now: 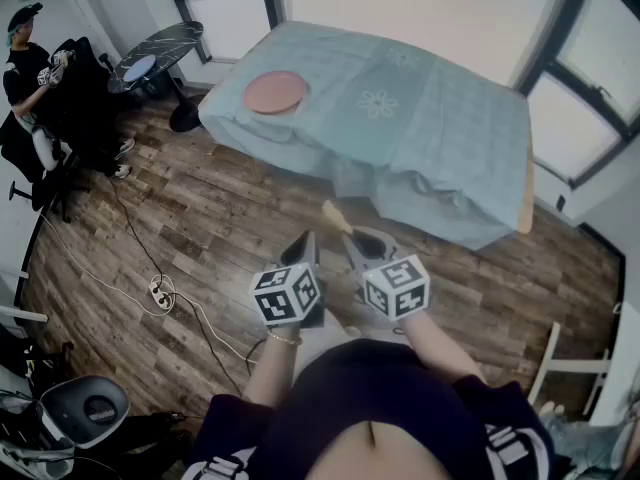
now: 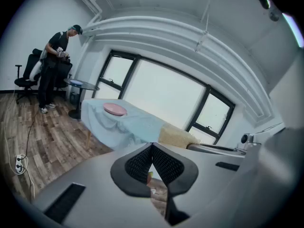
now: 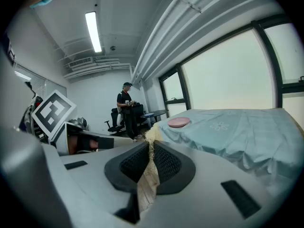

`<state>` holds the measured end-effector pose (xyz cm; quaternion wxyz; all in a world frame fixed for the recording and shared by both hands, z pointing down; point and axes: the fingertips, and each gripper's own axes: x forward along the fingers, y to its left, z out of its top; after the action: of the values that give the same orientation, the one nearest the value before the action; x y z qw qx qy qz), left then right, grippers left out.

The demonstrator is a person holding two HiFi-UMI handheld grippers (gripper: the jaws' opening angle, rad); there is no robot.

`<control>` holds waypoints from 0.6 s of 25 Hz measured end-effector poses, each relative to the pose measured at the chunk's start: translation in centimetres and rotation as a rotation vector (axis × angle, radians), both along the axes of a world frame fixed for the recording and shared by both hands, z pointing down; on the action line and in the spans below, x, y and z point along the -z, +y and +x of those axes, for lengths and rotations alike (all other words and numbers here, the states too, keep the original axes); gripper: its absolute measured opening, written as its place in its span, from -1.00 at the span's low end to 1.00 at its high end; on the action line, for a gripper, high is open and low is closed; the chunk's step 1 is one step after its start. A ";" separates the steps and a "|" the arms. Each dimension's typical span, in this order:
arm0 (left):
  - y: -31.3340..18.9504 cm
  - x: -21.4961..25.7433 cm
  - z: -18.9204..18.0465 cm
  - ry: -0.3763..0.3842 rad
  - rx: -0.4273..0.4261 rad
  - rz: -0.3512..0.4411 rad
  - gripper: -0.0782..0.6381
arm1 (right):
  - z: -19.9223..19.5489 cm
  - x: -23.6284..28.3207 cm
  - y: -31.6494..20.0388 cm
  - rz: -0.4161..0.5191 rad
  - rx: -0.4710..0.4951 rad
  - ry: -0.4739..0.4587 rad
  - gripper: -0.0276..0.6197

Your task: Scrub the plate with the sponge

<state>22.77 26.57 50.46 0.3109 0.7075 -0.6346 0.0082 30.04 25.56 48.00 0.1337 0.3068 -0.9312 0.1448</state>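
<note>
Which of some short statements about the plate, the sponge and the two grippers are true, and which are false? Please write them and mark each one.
1. The right gripper is shut on the sponge. True.
2. The plate lies on the floor. False: it lies on the cloth-covered table.
3. The left gripper holds the plate. False: its jaws are together with nothing between them.
4. The sponge is well apart from the plate. True.
</note>
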 end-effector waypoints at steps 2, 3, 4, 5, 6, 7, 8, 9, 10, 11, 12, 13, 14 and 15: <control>0.2 -0.2 0.1 -0.003 -0.003 -0.008 -0.75 | 0.1 -0.2 0.3 -0.004 -0.001 0.005 -0.81; 0.2 -0.2 0.1 -0.005 -0.005 -0.011 -0.75 | 0.1 -0.4 0.3 -0.007 -0.003 0.006 -0.81; 0.2 -0.3 0.1 -0.007 -0.005 -0.014 -0.75 | 0.1 -0.5 0.4 -0.010 -0.005 0.005 -0.81; 0.2 -0.3 0.0 -0.010 -0.005 -0.017 -0.75 | 0.0 -0.6 0.3 -0.013 -0.006 0.001 -0.81; 0.2 -0.3 -0.2 -0.012 -0.003 -0.020 -0.75 | -0.2 -0.7 0.3 -0.015 -0.004 -0.005 -0.80; 0.1 -0.3 -0.4 -0.014 0.000 -0.023 -0.75 | -0.4 -0.7 0.2 -0.014 0.001 -0.009 -0.80; 0.0 -0.3 -0.6 -0.016 0.002 -0.025 -0.75 | -0.7 -0.7 0.1 -0.015 0.006 -0.012 -0.81; 0.0 -0.2 -0.9 -0.015 0.004 -0.028 -0.75 | -1.1 -0.7 0.0 -0.015 0.013 -0.014 -0.80; -0.1 -0.1 -1.1 -0.013 0.005 -0.029 -0.75 | -1.4 -0.7 -0.1 -0.017 0.019 -0.015 -0.80; -0.2 -0.1 -1.4 -0.010 0.007 -0.030 -0.75 | -1.8 -0.7 -0.2 -0.018 0.025 -0.016 -0.80; -0.3 -0.1 -1.6 -0.007 0.008 -0.030 -0.75 | -2.1 -0.7 -0.3 -0.018 0.031 -0.016 -0.81; -0.4 -0.1 -1.8 -0.003 0.009 -0.030 -0.75 | -2.3 -0.7 -0.4 -0.019 0.037 -0.017 -0.80; -0.5 -0.2 -2.0 0.000 0.010 -0.030 -0.75 | -2.6 -0.8 -0.6 -0.021 0.041 -0.018 -0.81; -0.7 -0.2 -2.1 0.002 0.010 -0.031 -0.75 | -2.9 -0.9 -0.8 -0.024 0.043 -0.020 -0.81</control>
<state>20.63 25.88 50.66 0.3225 0.6996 -0.6374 0.0158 27.18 24.72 48.88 0.1311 0.2836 -0.9370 0.1561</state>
